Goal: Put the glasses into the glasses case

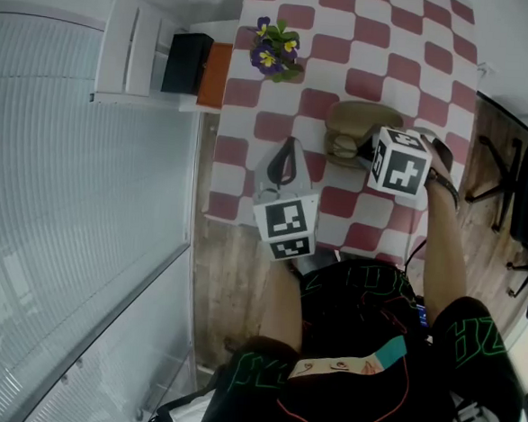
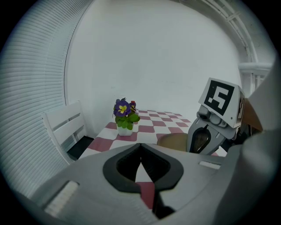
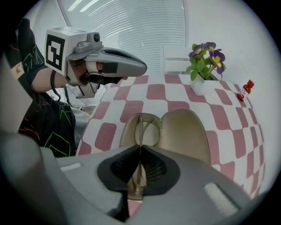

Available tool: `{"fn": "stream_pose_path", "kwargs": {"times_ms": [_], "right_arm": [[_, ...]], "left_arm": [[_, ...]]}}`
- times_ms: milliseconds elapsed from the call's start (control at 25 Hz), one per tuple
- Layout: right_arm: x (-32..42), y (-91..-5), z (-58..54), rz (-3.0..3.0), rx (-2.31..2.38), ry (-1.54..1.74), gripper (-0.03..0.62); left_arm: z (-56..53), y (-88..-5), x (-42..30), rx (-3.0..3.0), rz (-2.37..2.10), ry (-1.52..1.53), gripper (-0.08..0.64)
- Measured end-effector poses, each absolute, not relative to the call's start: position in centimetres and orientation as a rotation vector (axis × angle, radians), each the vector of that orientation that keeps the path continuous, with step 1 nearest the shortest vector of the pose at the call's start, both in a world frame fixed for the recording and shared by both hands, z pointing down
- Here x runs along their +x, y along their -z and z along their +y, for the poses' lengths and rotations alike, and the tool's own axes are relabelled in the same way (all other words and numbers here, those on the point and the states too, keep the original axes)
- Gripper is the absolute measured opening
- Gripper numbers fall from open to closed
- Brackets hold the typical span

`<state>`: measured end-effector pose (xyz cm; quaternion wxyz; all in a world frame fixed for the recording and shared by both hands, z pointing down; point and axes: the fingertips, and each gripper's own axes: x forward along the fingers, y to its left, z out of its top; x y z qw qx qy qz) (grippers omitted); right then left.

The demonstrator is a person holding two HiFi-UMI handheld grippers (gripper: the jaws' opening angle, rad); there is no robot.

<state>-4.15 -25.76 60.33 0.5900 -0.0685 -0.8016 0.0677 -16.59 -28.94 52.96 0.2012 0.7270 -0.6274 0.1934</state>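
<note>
The tan glasses case (image 3: 184, 132) lies open on the checkered table (image 3: 175, 94), lid back to the right. In the head view the case (image 1: 356, 122) sits mid-table. My right gripper (image 3: 140, 151) is shut on a temple arm of the clear-framed glasses (image 3: 145, 127). Their lenses hang over the case's left half; whether they touch it I cannot tell. The same gripper (image 1: 358, 151) reaches in from the right under its marker cube. My left gripper (image 2: 140, 148) is shut on nothing and hovers left of the case, at the table's near edge (image 1: 288, 151).
A pot of purple flowers (image 1: 275, 51) stands at the table's far side, with a small red bottle (image 3: 244, 91) near the right edge. A white chair (image 1: 131, 45) and a black and orange box (image 1: 197, 66) sit beyond the table's left corner.
</note>
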Motion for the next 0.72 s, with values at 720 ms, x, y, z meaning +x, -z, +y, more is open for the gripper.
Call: {"fn": "stream_pose_path", "kwargs": {"times_ms": [720], "right_arm": [[-3.8,-57.5,-26.5,-1.99,-0.051,-0.129,0.095]], "left_arm": [[-28.5,-51.8,-15.2,2.047,-1.77,-0.502,0.009]]}}
